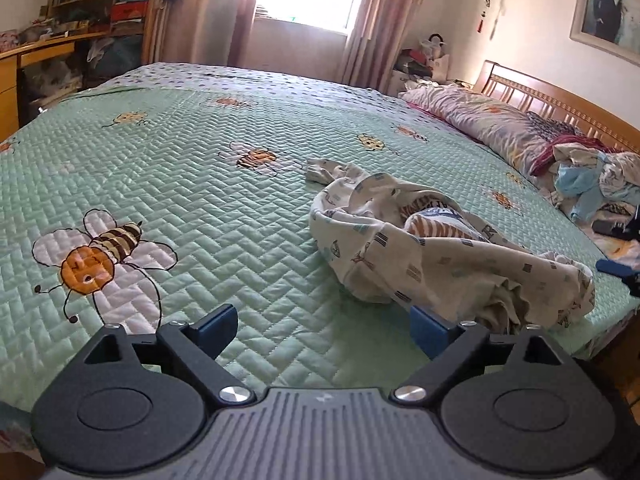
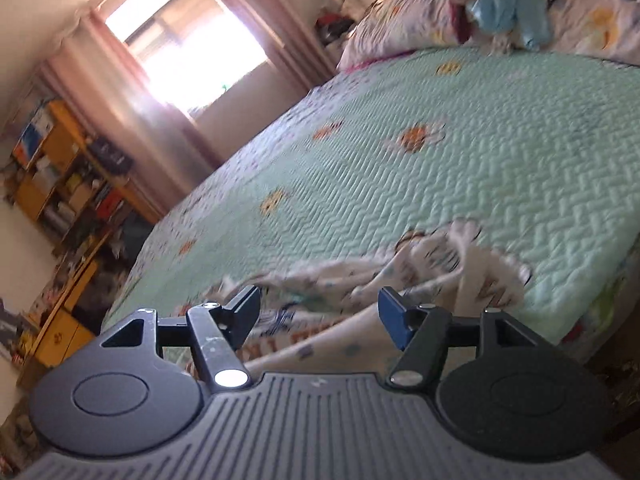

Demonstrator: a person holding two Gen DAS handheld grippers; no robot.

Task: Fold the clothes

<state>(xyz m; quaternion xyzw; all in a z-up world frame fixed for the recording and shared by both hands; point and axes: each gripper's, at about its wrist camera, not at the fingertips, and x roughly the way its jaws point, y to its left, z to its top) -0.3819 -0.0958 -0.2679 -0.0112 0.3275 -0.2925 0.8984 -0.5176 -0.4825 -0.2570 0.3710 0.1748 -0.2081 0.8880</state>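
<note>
Hovering open-fingered: left gripper [image 1: 324, 326], right gripper [image 2: 320, 312], over garment [image 1: 432, 248].

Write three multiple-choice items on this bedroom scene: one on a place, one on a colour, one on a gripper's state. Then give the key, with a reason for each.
1. Where does the crumpled cream printed garment lie?
A. on the green quilted bedspread, ahead of the left gripper
B. on the wooden desk
C. hung on the headboard

2. What colour are the left gripper's finger pads?
A. red
B. blue
C. white

3. How is the right gripper?
A. shut on the garment
B. shut on nothing
C. open

Key: 1 A, the garment rests on the bedspread by its near edge; 2 B, both pads show blue; 3 C, the jaws stand wide apart and grip nothing.
</note>
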